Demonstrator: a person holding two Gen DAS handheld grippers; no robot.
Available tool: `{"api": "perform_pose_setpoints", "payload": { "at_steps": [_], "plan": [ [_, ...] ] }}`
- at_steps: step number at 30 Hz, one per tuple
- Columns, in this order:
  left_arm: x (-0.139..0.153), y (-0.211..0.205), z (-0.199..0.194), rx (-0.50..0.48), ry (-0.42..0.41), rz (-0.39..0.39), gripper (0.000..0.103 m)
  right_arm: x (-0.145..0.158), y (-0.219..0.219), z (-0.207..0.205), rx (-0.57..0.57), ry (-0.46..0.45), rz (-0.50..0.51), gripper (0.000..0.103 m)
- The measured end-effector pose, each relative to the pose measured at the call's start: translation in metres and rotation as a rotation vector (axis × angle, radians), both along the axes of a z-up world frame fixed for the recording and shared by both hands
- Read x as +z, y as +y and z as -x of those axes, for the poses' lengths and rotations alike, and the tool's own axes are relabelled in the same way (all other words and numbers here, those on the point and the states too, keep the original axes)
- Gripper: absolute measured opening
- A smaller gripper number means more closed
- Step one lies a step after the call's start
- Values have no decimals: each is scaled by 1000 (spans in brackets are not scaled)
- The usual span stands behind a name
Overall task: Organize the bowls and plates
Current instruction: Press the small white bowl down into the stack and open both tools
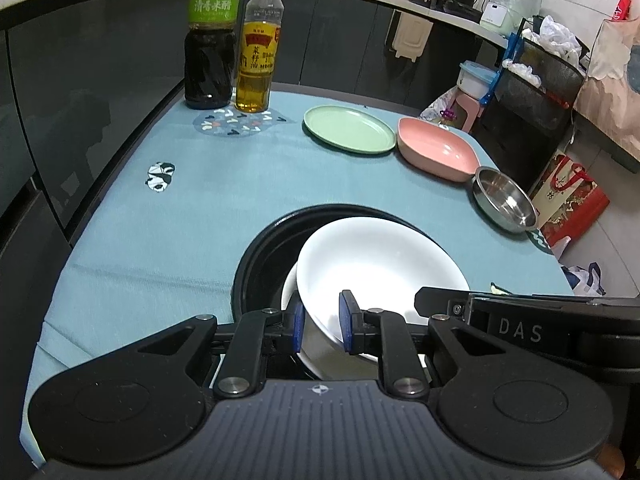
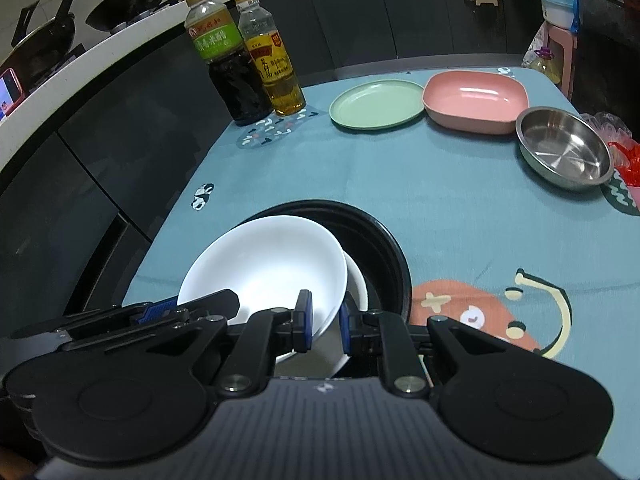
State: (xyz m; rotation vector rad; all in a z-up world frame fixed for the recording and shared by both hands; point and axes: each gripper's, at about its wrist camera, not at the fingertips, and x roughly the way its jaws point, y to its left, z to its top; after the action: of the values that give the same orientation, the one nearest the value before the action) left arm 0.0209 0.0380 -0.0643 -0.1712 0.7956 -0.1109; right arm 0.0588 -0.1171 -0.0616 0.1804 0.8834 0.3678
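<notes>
A white plate (image 1: 380,264) (image 2: 268,264) hangs tilted over a black plate (image 1: 264,248) (image 2: 380,240) on the blue tablecloth. A second white plate (image 1: 289,292) (image 2: 356,284) lies in the black one, mostly hidden. My left gripper (image 1: 322,312) is shut on the upper plate's near rim. My right gripper (image 2: 325,316) is shut on the same rim further right. A green plate (image 1: 348,128) (image 2: 376,104), a pink bowl (image 1: 436,148) (image 2: 476,100) and a steel bowl (image 1: 504,200) (image 2: 564,148) sit in a row at the far right.
A dark vinegar bottle (image 1: 210,40) (image 2: 228,64) and an oil bottle (image 1: 258,52) (image 2: 276,64) stand at the table's far left corner. The steel bowl rests close to the right table edge (image 1: 552,256). Bags and a mesh bin (image 1: 532,92) crowd the floor beyond.
</notes>
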Motion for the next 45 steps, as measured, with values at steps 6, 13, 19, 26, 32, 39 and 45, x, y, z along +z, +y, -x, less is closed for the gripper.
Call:
{"api": "perform_pose_setpoints", "payload": {
  "at_steps": [6, 13, 19, 26, 32, 39, 45],
  "plan": [
    [-4, 1, 0, -1, 13, 5, 16, -5, 0, -1, -3, 8, 1, 7],
    [-5, 5, 0, -3, 18, 27, 16, -5, -1, -1, 4, 6, -3, 7],
    [-4, 7, 1, -8, 26, 42, 16, -4, -6, -2, 3, 26, -25, 7],
    [-1, 8, 5, -9, 26, 45, 16, -2, -8, 0, -3, 32, -38, 7],
    [1, 7, 7, 3, -3, 10, 16, 6, -8, 6, -30, -34, 13, 20],
    [1, 7, 6, 0, 4, 17, 16, 7, -11, 6, -37, -47, 17, 28],
    [2, 9, 6, 3, 2, 19, 16, 6, -9, 3, -37, -43, 15, 28]
  ]
}}
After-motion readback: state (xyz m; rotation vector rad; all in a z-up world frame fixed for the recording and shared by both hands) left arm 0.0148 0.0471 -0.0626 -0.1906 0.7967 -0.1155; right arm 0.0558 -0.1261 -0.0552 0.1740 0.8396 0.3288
